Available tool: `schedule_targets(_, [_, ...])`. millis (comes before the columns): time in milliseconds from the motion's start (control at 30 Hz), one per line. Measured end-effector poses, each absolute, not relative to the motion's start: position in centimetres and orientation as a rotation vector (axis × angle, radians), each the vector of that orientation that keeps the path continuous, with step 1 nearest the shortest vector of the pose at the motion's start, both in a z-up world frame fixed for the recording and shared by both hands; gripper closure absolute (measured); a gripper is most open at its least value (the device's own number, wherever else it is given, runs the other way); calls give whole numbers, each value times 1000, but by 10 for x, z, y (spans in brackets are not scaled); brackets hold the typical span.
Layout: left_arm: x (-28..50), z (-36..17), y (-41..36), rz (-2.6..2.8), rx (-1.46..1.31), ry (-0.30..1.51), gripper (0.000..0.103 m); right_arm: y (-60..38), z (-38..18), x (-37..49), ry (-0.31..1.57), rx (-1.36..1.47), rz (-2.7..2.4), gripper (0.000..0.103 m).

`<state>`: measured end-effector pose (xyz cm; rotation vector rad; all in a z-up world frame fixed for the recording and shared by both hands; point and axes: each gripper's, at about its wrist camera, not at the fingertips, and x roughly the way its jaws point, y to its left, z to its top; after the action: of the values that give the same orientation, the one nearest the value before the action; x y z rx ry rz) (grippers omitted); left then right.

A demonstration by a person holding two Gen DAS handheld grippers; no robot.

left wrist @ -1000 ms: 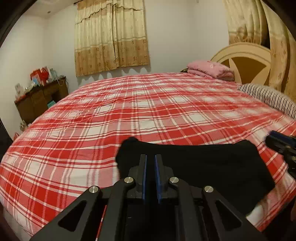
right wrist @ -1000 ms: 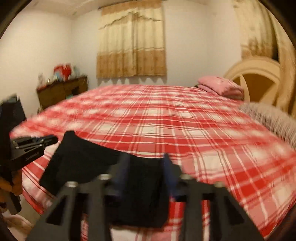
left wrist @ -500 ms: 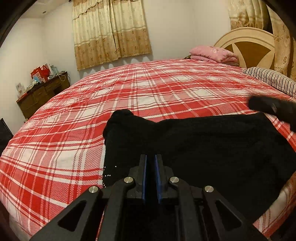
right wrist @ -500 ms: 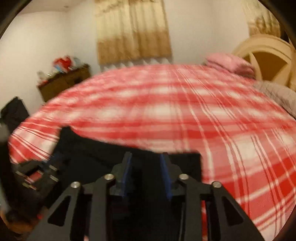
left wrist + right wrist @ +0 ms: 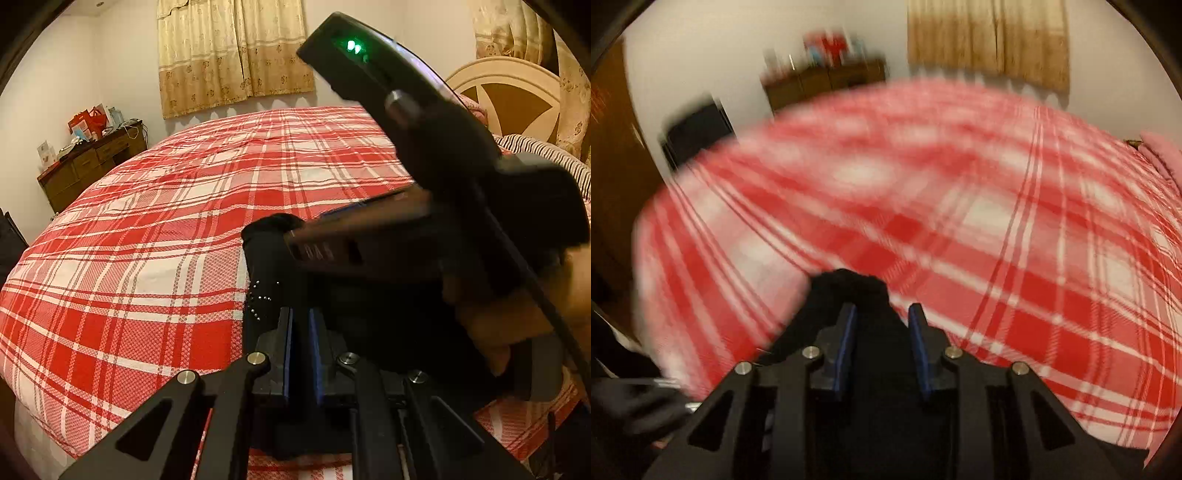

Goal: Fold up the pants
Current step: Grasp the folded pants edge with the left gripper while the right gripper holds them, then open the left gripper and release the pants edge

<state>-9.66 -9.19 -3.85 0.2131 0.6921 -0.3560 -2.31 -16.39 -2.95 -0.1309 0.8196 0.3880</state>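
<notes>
The black pants point(image 5: 273, 258) lie bunched at the near edge of the red plaid bed; a few small studs show on the cloth. My left gripper point(image 5: 300, 325) is shut on the pants' near edge, its blue pads almost touching. The right gripper's body crosses the left wrist view from the right, its fingers point(image 5: 351, 221) lying over the pants. In the blurred right wrist view my right gripper point(image 5: 882, 314) has black pants cloth point(image 5: 849, 284) between its parted blue pads; whether it grips is unclear.
The red plaid bedspread point(image 5: 166, 229) spreads far and left. A wooden dresser point(image 5: 92, 162) with clutter stands at the far left wall. A round headboard point(image 5: 517, 99), striped pillow point(image 5: 546, 151) and curtains point(image 5: 232, 55) stand behind.
The right gripper has swung leftward across the pants and now fills the right of the left wrist view. The left gripper stays shut on the cloth and has moved closer to it.
</notes>
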Motion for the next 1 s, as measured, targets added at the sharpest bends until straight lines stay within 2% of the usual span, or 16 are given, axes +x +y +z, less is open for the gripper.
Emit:
schedule_targets(167, [-100,-42,-95,-348,229,679,94,-182,-34,-11,815,28,422,70])
schedule_targets(333, [-101,-41,-95,-349,232,695,94,-178,-32,-4,813,47,407,69])
schedule_targets(467, [-102,-32,-90,-369,218,710,93,-182,-22,-12,770,55,381,62])
schedule_targets(500, [-103,-29,-88,-359,205,712,93,-189,-16,-16,741,79,369,59])
schedule_targets(533, [-102,-26,-86,-358,198,713,93,-198,-8,-23,702,115,363,52])
schedule_targets(567, [-97,-24,-84,-353,192,719,93,-206,-1,-30,669,146,360,40])
schedule_targets(633, [-92,-24,-83,-344,179,740,93,-228,17,-51,596,202,309,29])
schedule_targets(767, [-91,-25,-86,-338,185,749,93,-261,33,-86,534,236,229,28])
schedule_targets(1000, [-89,-25,-88,-336,187,760,93,-284,22,-128,535,147,90,28])
